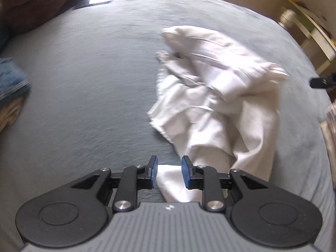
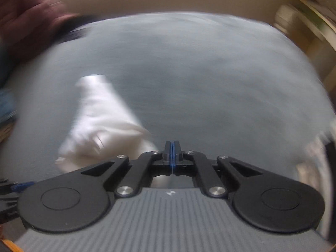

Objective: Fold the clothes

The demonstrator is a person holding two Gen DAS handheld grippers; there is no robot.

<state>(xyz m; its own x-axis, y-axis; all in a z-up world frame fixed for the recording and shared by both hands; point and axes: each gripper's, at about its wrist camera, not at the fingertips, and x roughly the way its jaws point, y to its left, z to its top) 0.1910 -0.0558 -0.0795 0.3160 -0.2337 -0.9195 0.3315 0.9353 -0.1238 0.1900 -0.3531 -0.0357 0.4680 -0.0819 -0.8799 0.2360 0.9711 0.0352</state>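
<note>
Denim (image 1: pixel 12 79) and other folded cloth sit at the left edge of a grey bed (image 1: pixel 94 84), with a maroon heap (image 1: pixel 31 2) at the far left corner. The left gripper (image 1: pixel 169 173) hangs low over the near edge, its blue pads standing apart, and a strip of white cloth shows in the gap between them, not pinched. That cloth belongs to a white garment (image 1: pixel 220 96) lying rumpled right of centre, bunched into loose ridges, with a raw-looking edge toward the middle of the bed and a banded hem or cuff across its top. To the right, the right gripper (image 2: pixel 172 157) is closed pad to pad; no cloth shows between the pads, and the garment (image 2: pixel 100 121) lies to its left in a heavily blurred view. The fabric looks thin, light and limp, likely to sag and slide unless held at two points; a corner or the hemmed band seems the surest place to pinch. A shelf (image 1: pixel 310 31) stands at far right.
</note>
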